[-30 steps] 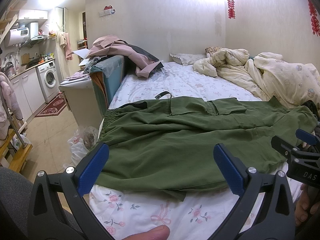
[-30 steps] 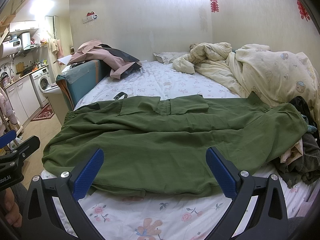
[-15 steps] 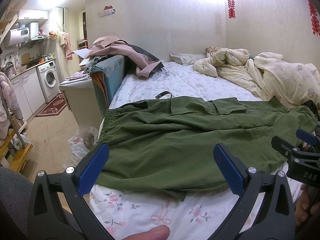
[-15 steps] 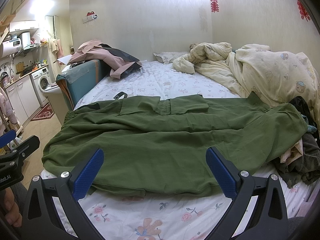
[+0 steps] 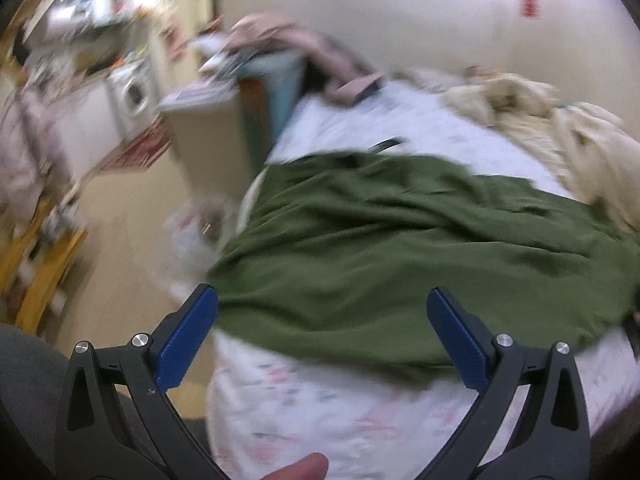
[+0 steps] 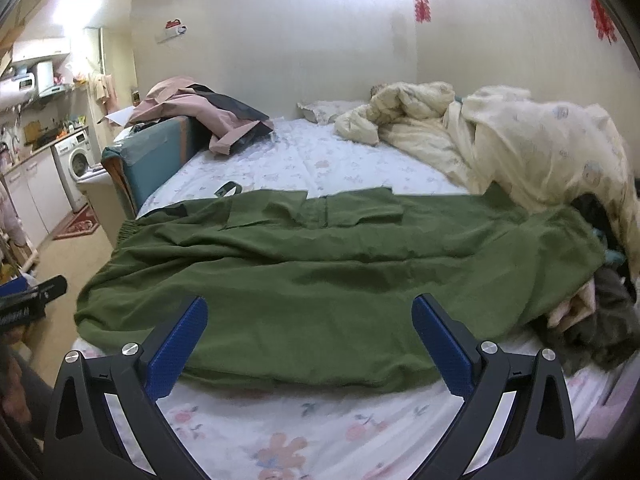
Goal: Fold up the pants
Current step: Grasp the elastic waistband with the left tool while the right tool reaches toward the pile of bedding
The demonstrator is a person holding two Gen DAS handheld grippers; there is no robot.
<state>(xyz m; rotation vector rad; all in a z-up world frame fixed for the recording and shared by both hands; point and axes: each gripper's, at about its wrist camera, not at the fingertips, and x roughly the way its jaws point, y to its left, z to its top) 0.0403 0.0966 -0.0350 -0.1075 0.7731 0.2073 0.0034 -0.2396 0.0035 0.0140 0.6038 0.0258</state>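
Green pants (image 6: 328,272) lie spread across the near part of the bed, waistband at the left edge, legs running right; they also show in the blurred left wrist view (image 5: 400,248). My left gripper (image 5: 322,320) is open and empty, above the pants' near left hem at the bed's left corner. My right gripper (image 6: 310,328) is open and empty, just above the pants' near edge at the middle. The left gripper's tip (image 6: 36,304) shows at the far left of the right wrist view.
The bed has a white flowered sheet (image 6: 304,164). A cream duvet (image 6: 532,148) is heaped at the right, dark clothes (image 6: 600,328) lie at the near right. Pink clothes (image 6: 200,112) sit on a teal headboard. The floor and a washing machine (image 6: 78,160) are left.
My left gripper has swung left and tilted, so its view is now blurred and shows more floor. My right gripper has barely moved. The pants lie as before.
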